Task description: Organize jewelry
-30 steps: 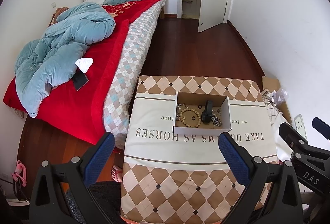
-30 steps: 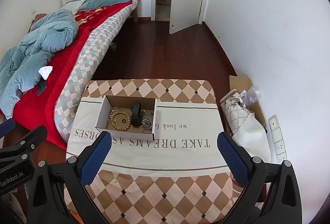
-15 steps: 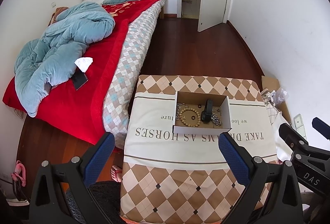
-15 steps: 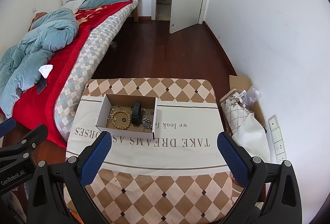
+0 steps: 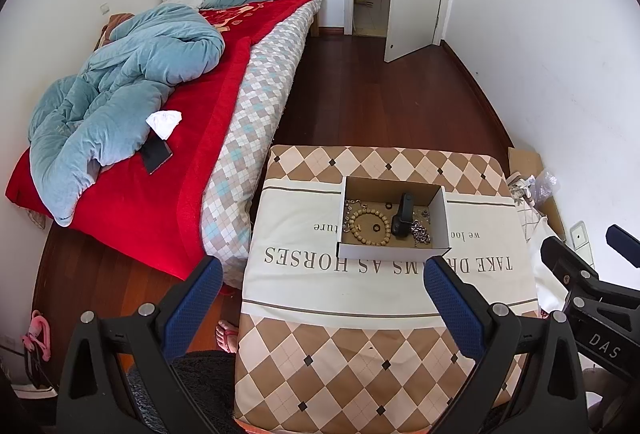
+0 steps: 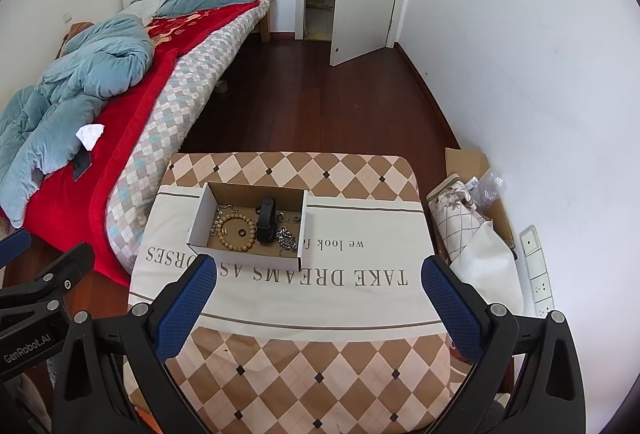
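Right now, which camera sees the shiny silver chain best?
The right wrist view: the silver chain lies unhidden beside the black band. The left wrist view shows the chain too, equally unhidden but slightly smaller.

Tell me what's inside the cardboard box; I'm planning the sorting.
Cardboard box: wooden bead bracelet, black wristband, silver chain, small rings. Anything under them is hidden.

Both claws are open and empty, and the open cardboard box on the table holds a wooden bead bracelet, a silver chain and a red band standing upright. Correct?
Nearly. The band standing in the cardboard box is black, not red, as the right wrist view shows. The rest holds: the left claw and right claw are open and empty, and the bead bracelet and silver chain lie in the box.
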Demonstrator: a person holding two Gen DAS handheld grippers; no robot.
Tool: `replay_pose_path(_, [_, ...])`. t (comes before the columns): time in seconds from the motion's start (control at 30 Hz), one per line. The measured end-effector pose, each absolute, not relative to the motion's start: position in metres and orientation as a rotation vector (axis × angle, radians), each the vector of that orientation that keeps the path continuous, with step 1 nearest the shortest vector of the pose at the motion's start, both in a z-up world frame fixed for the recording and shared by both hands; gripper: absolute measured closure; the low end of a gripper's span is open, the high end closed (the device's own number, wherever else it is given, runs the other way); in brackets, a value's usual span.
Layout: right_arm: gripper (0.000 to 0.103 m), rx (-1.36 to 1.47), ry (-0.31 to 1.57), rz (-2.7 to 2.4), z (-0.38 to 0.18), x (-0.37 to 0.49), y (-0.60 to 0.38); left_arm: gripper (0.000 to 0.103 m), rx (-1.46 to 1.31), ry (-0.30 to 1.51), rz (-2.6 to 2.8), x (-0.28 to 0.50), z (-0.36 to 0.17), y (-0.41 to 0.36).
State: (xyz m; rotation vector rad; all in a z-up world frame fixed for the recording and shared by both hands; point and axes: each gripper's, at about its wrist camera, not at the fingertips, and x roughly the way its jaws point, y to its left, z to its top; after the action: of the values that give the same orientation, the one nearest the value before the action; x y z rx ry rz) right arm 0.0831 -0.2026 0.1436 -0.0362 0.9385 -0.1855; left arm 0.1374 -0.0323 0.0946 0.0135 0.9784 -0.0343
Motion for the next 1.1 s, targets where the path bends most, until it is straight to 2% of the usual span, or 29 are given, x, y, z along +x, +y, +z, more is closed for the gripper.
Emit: replay_pose_path(1.1, [0.000, -0.043, 0.942, -0.177, 0.1448, 0.0839, -0.2007, 0.001, 0.013, 0.975, -0.037, 0.1373, 0.0985, -0.0328])
